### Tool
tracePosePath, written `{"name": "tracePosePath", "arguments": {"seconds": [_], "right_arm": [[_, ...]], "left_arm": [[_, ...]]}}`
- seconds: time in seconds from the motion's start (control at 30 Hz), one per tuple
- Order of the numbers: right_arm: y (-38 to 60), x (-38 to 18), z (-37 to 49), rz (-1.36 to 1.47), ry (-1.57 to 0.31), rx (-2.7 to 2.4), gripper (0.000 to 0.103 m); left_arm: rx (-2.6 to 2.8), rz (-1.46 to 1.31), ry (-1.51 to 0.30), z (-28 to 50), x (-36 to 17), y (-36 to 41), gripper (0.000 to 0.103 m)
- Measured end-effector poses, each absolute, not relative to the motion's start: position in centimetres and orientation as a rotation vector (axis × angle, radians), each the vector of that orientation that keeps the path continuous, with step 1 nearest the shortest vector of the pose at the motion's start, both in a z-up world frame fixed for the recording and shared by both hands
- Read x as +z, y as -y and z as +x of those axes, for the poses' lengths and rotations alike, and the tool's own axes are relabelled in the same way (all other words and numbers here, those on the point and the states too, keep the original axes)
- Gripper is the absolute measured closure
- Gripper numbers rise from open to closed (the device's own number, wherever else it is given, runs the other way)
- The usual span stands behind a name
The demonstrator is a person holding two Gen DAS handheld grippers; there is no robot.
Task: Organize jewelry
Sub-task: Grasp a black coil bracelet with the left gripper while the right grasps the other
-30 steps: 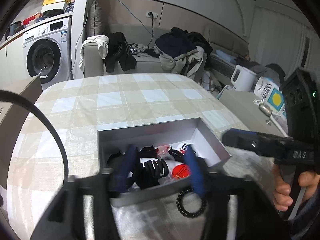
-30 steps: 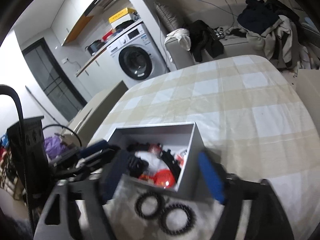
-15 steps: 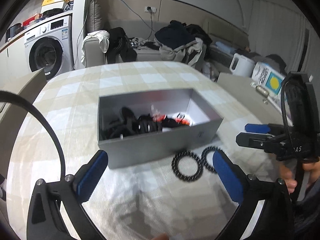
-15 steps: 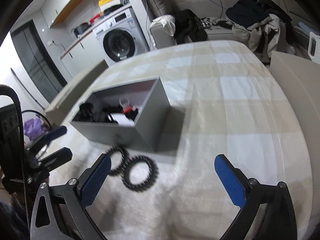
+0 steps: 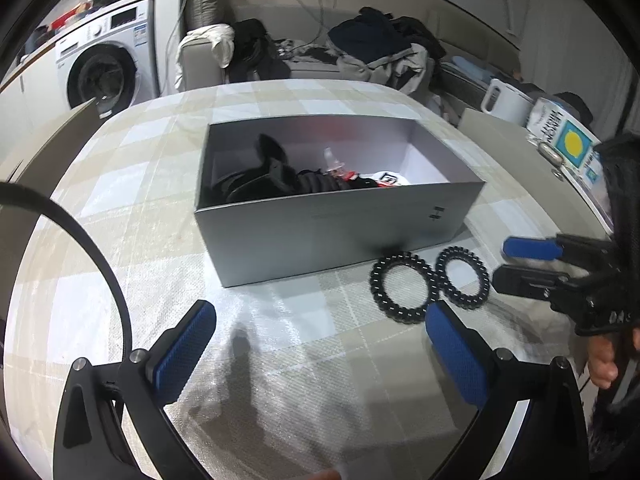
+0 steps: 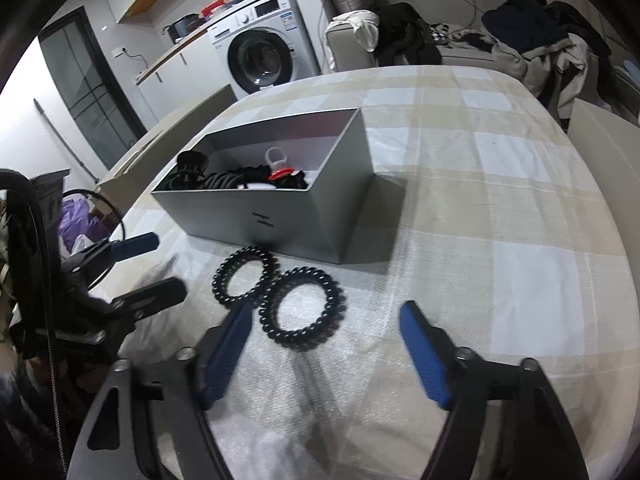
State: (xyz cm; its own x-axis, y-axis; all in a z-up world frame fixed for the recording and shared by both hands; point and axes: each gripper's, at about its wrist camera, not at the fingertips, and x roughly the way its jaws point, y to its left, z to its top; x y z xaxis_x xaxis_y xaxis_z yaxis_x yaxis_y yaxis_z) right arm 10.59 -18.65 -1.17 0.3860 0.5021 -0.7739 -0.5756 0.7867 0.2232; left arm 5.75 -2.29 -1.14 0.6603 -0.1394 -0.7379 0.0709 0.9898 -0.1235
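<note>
An open grey box point(image 5: 320, 232) point(image 6: 248, 208) on the checked tablecloth holds black hair clips point(image 5: 276, 178) and a red piece. Two black spiral hair ties lie touching in front of it, one point(image 5: 374, 284) point(image 6: 218, 280) on the left and the other point(image 5: 460, 250) point(image 6: 300, 342) on the right. My left gripper point(image 5: 318, 320) point(image 6: 170, 264) is open wide over bare cloth, left of the ties. My right gripper point(image 6: 325, 312) point(image 5: 504, 264) hovers at the right-hand tie. Its jaws are closing, with the tie just ahead between the fingertips and the pads not touching it.
A crinkly clear sheet point(image 6: 320, 400) covers the near part of the table. A person's hand point(image 5: 600, 364) holds the right gripper's handle. Beyond the table are a washing machine point(image 6: 260, 60), a sofa heaped with clothes point(image 5: 380, 48), and a side counter with a white kettle point(image 5: 504, 100).
Both grippers have drawn back from the box and sunk toward the table. The left jaws, half shut over the box contents, have spread wide. The right jaws widened and are now narrower.
</note>
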Motion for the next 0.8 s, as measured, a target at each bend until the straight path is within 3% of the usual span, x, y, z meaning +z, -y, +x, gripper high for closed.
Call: {"name": "tracePosePath", "arguments": {"seconds": [0.03,0.2,0.33,0.37,0.5,0.57,0.8], "right_arm": [[18.6,-1.3,10.6,-0.086,-0.955,0.690,0.033],[18.4,-1.5,10.9,-0.088,-0.963,0.707,0.056],[18.0,-1.8,11.4,-0.098,-0.975,0.697,0.077],[17.8,-2.0,11.5,-0.109,-0.977,0.694,0.082],[17.1,-2.0,11.3,-0.155,-0.960,0.686,0.087],[16.7,-2.0,11.0,-0.202,-0.935,0.664,0.093],[17.9,-1.8,10.8,-0.221,-0.917,0.623,0.095]], "left_arm": [[-0.116,-0.096,-0.848,5.8,-1.2,2.2,0.001],[-0.151,-0.169,-0.851,6.2,-1.3,1.6,0.004],[-0.170,-0.118,-0.857,6.5,-1.5,2.5,0.021],[-0.168,-0.106,-0.858,6.5,-1.5,2.8,0.029],[-0.179,-0.076,-0.866,6.9,-1.7,3.6,0.037],[-0.188,-0.070,-0.875,6.9,-1.8,3.9,0.048],[-0.180,-0.022,-0.889,7.4,-1.8,4.4,0.064]]}}
